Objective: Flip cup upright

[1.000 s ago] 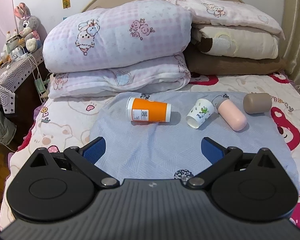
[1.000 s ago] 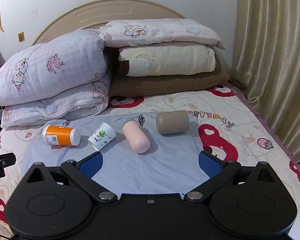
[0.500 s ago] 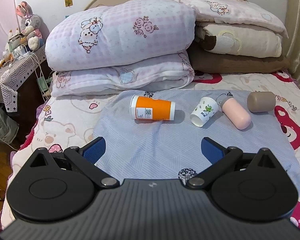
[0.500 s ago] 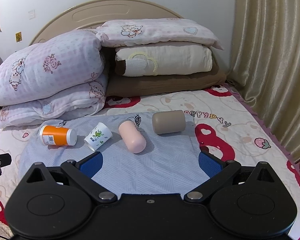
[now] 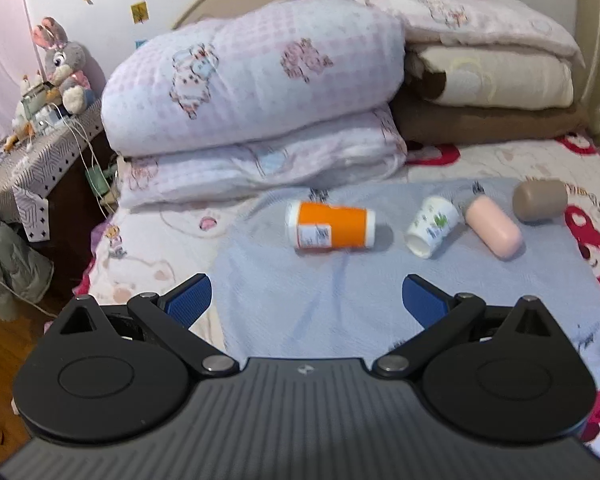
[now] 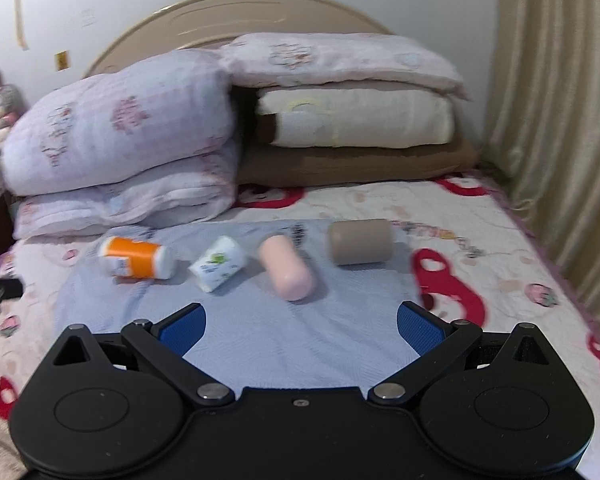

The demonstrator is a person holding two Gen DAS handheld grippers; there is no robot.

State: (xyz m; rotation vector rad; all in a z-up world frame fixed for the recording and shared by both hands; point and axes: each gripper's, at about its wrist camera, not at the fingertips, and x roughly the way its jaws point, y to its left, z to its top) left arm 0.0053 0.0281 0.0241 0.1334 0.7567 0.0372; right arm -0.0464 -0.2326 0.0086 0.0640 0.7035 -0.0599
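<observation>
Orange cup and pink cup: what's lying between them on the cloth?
A small white paper cup with green print, on its side, apart from the orange cup and near the pink cup. Both views show it.

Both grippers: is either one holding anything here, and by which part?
Nothing is held. The left gripper and right gripper are open and empty, short of the four cups lying on the blue cloth.

four cups (image 5: 432, 227) on their sides, blue cloth (image 5: 320, 300)
</observation>
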